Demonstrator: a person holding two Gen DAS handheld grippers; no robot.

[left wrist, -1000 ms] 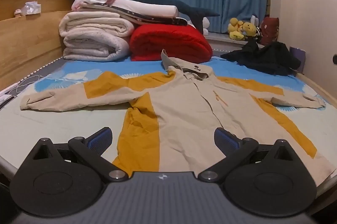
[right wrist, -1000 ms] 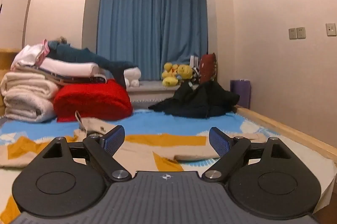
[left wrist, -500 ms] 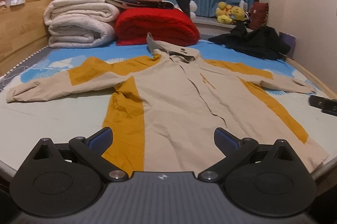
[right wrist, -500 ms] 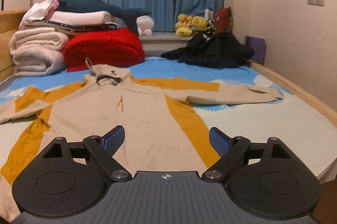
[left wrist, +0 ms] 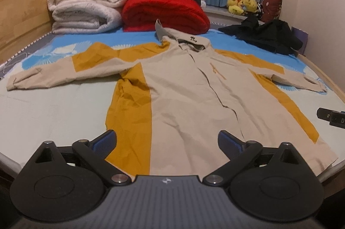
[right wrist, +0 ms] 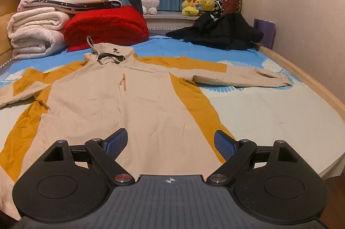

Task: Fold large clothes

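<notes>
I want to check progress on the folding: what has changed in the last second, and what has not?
Both claws tipped downward toward the bed: the right claw, which first looked at the curtain and wall, now faces the jacket, and the left claw sees it lower. Nothing was taken hold of. Both claws remain open, and the jacket still lies flat, unfolded, sleeves spread.

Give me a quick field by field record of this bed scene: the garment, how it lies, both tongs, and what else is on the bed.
garment: beige and mustard hooded jacket
pose: spread flat, front up, sleeves out to both sides, unfolded
left tongs: open, empty, near the hem
right tongs: open, empty, near the hem
surface: bed
behind the hood: red blanket, rolled white bedding
far right corner: black clothes
</notes>
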